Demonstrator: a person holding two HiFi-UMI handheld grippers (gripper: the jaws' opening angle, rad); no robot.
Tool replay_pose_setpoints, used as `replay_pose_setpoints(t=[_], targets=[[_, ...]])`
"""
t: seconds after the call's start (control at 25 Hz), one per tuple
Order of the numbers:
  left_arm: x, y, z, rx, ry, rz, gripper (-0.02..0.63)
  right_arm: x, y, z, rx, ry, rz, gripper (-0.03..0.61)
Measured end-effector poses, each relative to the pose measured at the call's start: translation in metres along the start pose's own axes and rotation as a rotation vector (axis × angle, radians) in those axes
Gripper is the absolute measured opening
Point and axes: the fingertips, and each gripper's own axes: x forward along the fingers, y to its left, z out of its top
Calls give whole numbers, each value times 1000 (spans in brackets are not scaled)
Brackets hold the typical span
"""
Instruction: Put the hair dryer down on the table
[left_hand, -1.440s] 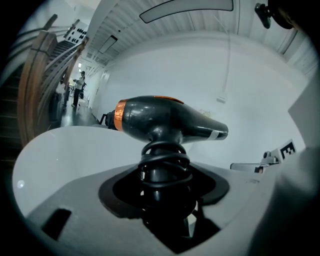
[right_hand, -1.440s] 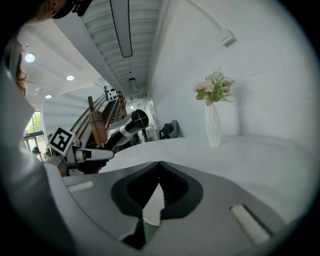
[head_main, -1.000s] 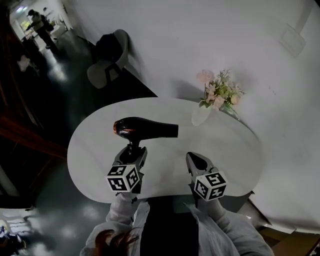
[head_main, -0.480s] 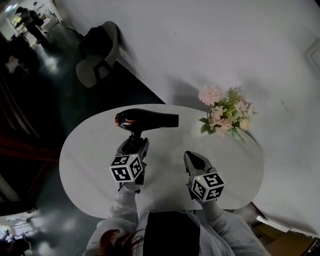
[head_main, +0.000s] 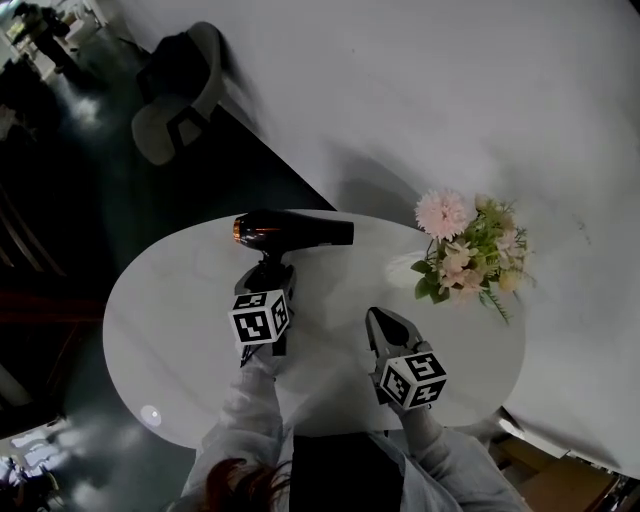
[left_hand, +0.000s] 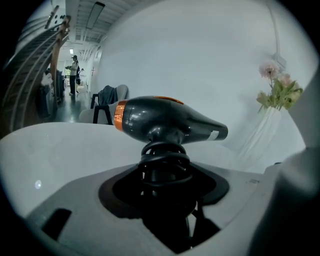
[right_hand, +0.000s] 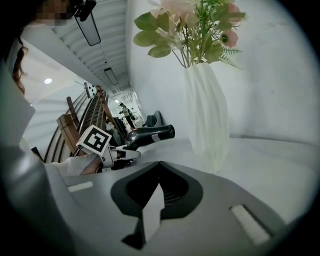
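The black hair dryer (head_main: 292, 229) with an orange ring at its back hangs over the far part of the white oval table (head_main: 170, 340), nozzle pointing right. My left gripper (head_main: 271, 283) is shut on its cord-wrapped handle. The left gripper view has the dryer's body (left_hand: 165, 120) straight ahead, with the handle running down between the jaws of the left gripper (left_hand: 165, 172). The right gripper (head_main: 387, 325) rests low over the table's near right part, shut and empty. From the right gripper view, the dryer (right_hand: 150, 134) and left gripper (right_hand: 120, 154) appear off to the left.
A white vase of pink flowers (head_main: 465, 250) stands at the table's far right, close ahead of the right gripper, where the vase (right_hand: 207, 115) looms large. A chair (head_main: 175, 95) with dark clothing sits on the dark floor beyond the table. White wall lies behind.
My left gripper has carried the hair dryer away from me, toward the table's far edge. The right gripper has stayed in place. The head camera's view has shifted.
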Motion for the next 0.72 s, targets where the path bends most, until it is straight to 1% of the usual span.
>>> replay_pose_setpoints(t=[0.28, 0.44, 0.6, 0.72], targets=[[10, -1, -7, 70, 57, 54, 275, 11, 3, -2, -4, 14, 9, 9], [11, -1, -9, 119, 63, 97, 275, 14, 11, -3, -5, 13, 22, 9], [9, -1, -8, 120, 57, 97, 279, 8, 15, -1, -10, 7, 25, 9], [1, -2, -1, 113, 29, 86, 311, 1, 17, 1, -9, -4, 25, 9]])
